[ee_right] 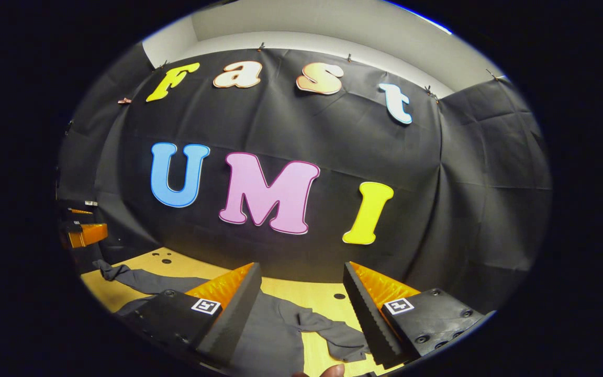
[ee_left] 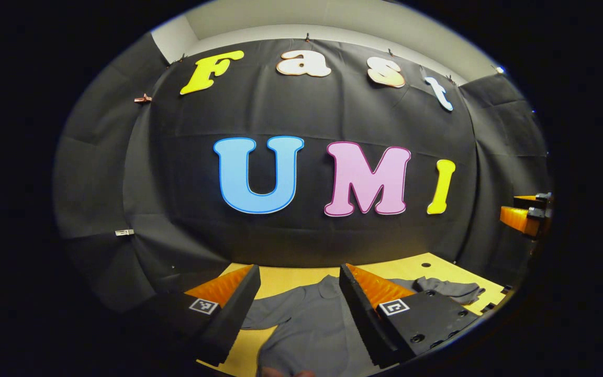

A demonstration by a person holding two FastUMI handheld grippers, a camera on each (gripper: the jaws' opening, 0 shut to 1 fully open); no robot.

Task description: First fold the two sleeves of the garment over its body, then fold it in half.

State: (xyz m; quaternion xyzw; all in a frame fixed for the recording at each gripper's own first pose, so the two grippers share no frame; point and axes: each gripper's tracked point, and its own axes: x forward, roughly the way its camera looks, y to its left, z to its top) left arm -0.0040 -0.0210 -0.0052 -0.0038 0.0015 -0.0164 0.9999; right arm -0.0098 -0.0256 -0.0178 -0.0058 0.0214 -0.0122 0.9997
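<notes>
Garment (ee_left: 306,324) lies flat on the wooden tabletop (ee_left: 291,277), grey, unfolded. In the left gripper view one sleeve (ee_left: 445,289) trails out to the right near the tabletop's edge; in the right gripper view a sleeve (ee_right: 139,280) stretches left toward the far corner and another sleeve (ee_right: 333,327) lies rumpled between the fingers. Left gripper (ee_left: 299,293) hangs above the garment's body, jaws wide, nothing between them, not touching cloth. Right gripper (ee_right: 301,293) same: wide apart, empty, above the garment. Each view catches the other gripper at its side edge, raised off the tabletop. Booth wall behind is black cloth.
</notes>
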